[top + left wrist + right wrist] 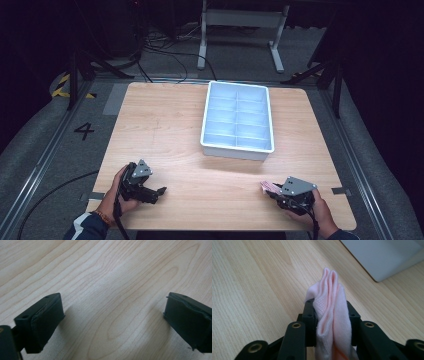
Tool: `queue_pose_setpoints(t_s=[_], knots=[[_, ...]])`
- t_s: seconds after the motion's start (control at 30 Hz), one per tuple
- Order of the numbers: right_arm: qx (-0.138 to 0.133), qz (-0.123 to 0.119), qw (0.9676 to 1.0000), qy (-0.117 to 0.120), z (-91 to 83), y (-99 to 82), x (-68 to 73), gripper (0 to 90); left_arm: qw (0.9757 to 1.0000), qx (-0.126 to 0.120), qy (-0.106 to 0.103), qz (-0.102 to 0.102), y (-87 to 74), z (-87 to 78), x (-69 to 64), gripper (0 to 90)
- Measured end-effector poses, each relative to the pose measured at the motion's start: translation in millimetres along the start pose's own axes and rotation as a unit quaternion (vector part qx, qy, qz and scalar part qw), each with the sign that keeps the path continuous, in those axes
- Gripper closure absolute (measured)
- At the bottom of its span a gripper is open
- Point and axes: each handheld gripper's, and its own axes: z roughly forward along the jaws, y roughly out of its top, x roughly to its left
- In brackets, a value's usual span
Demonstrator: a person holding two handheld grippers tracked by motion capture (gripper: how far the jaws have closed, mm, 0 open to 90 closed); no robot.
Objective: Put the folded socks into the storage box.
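Pink sock (332,312), folded, sits pinched between the right gripper's (274,192) pressed-together jaws near the table's (170,130) front edge. Left gripper (159,192) rests spread, empty. Best lift gently, keeping folds together, toward the white tray (205,135).

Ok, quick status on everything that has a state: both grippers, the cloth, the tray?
Left gripper: open, nothing between its jaws, low over the table.
Right gripper: shut on the pink cloth.
Pink cloth: folded, pinched upright between the jaws.
Tray: upright on the table, its compartments look empty.
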Motion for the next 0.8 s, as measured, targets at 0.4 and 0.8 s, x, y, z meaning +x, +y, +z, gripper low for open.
queue_pose_setpoints(t_s=[0.4, 0.8], knots=[[-0.009, 0.014, 0.9999, 0.001, -4.1, -2.5, -5.4, 70.0, 0.9997, -0.007, -0.016, 0.019, 8.3, 4.1, -0.7, 15.6], [-0.02, 0.032, 0.9993, 0.003, -12.1, -5.1, -12.1, 70.0, 0.9987, -0.009, -0.034, 0.038, 20.9, 14.8, -7.9, 19.9]])
